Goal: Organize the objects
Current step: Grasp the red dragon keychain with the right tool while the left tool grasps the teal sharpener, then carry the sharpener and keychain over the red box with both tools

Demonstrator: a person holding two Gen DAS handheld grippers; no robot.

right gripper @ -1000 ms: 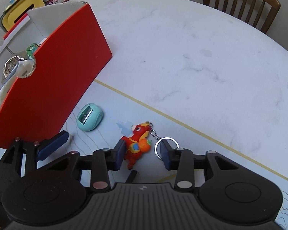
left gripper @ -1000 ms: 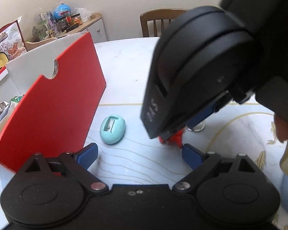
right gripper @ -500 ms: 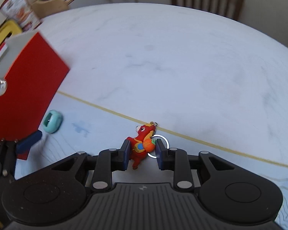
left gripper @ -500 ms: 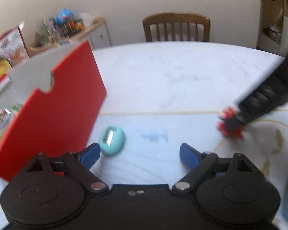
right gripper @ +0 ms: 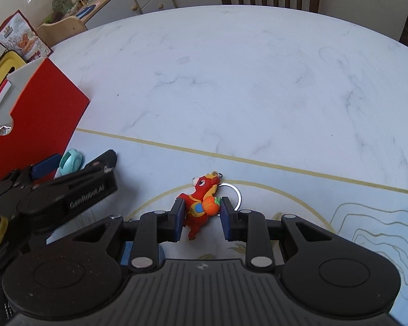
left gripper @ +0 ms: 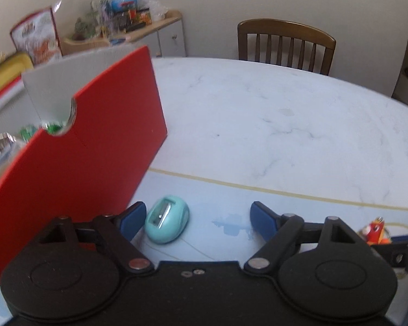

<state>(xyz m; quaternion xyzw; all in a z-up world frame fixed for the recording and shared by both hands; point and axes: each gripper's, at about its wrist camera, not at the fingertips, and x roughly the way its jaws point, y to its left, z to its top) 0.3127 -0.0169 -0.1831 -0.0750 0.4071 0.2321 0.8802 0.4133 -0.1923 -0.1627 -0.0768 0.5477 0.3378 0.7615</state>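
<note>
Red dragon keychain (right gripper: 201,206), clenched between the blue fingers (right gripper: 178,217) of the right gripper (right gripper: 201,218), metal ring (right gripper: 235,194) poking out behind the right-hand finger. Mint-green pencil sharpener (left gripper: 166,223) lying on the bench (left gripper: 258,125), just beside the left finger of the left gripper (left gripper: 197,220) (no pad pressing on it yet). Left fingers (left gripper: 261,218) spread wide and closing, sharpener between them toward the left side. Red box (left gripper: 89,146) standing open just beyond the sharpener, white inside, a half-round notch in its top edge, crinkled foil and something green inside.

Bench top white with grey marble veining, oval or round in outline. Nearer part pale blue, set off by a thin gold line (right gripper: 231,159), with gold curves and contour lines drawn on it. Faint darker blotch (left gripper: 231,225) on the blue part between the left fingers. Keychain over one gold arc.

Wooden slat-back chair (left gripper: 285,43) at the far edge. Plain pale wall behind. Low cabinet (left gripper: 149,32) with a wooden top along that wall, crowded with small toys and a blue globe (left gripper: 123,0). Printed snack bag (left gripper: 36,40) and something yellow (left gripper: 5,68) to the left, blurred.
</note>
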